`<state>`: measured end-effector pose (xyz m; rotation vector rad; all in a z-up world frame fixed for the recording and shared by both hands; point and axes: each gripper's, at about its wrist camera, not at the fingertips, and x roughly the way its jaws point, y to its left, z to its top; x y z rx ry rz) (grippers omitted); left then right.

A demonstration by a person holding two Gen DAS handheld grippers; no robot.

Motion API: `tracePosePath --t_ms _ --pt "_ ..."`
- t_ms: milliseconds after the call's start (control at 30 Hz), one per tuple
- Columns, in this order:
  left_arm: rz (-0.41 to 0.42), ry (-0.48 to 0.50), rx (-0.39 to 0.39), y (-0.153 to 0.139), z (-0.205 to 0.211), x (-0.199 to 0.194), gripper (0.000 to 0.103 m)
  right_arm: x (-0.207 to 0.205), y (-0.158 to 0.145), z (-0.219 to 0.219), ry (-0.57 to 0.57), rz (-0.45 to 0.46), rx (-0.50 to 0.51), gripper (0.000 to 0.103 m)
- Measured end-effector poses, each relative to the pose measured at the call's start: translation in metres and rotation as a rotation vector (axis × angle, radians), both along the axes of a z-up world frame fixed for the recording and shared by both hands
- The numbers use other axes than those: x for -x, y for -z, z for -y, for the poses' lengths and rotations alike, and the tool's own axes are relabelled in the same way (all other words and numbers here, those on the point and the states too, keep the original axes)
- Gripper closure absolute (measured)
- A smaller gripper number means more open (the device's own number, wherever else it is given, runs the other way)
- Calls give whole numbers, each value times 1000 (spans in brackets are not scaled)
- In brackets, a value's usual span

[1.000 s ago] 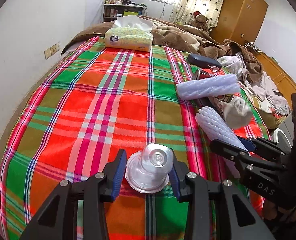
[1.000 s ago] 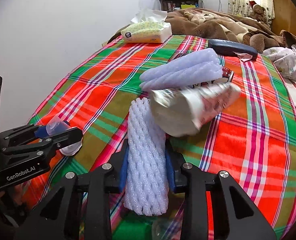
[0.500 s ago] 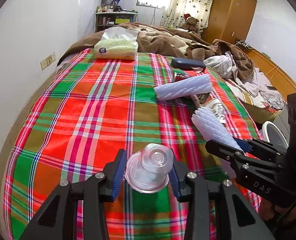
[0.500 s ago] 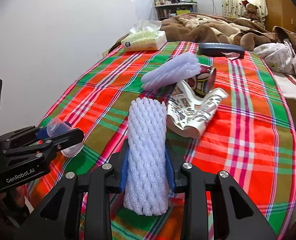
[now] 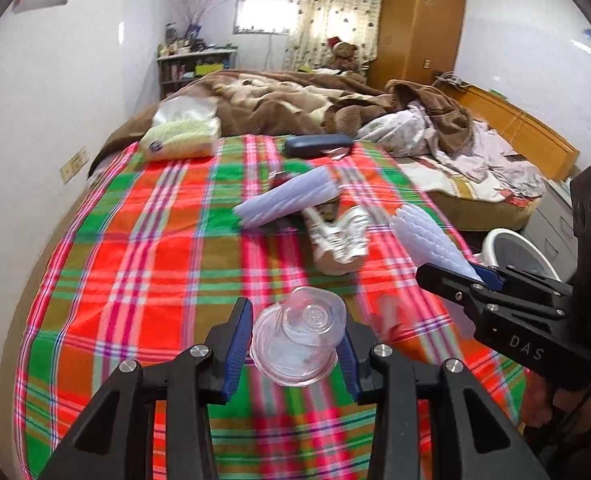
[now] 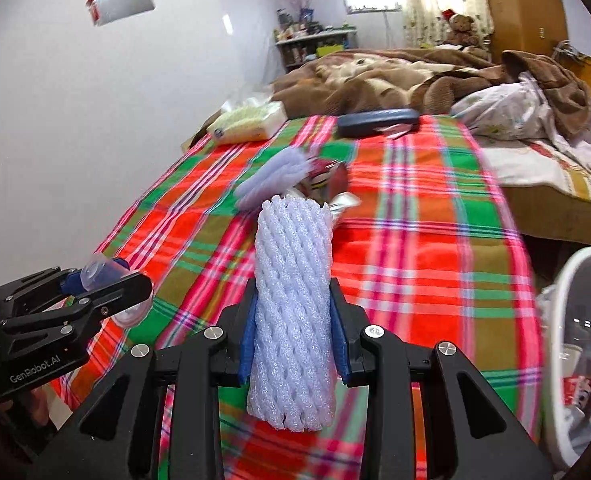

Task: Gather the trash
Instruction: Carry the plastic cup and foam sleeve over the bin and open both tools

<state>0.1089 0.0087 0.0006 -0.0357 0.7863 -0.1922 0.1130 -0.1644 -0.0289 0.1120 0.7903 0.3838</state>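
Between the blue pads of the left gripper point(image 5: 295, 346), a clear plastic cup point(image 5: 298, 340) is clamped on its side, ribbed base facing away, above the plaid blanket point(image 5: 143, 248). Ahead of this claw lie a second foam sleeve point(image 5: 287, 199), smooth-ridged and pale lilac, and beside it a crumpled printed paper wrapper point(image 5: 337, 240); beyond them, a dark oblong case point(image 5: 318, 145) and a soft tissue pack point(image 5: 183, 136). To the right, the right gripper point(image 6: 293, 338) grips a white foam net sleeve point(image 6: 293, 304), a tube of open mesh texture, upright between its pads. Right of that claw, beside the bed and below it, stands a white round trash bin point(image 6: 559, 320) with a clear liner, holding a red-printed wrapper; other contents are indistinct.
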Motion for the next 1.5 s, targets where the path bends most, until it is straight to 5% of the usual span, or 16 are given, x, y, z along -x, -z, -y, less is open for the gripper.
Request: tracePosePath --t_ms 900,1500 --pt "8 348 -4 -12 191 -8 62 37 -6 157 383 36 29 71" --pt "-67 525 -18 19 309 -32 62 45 25 242 613 -84 86 70"
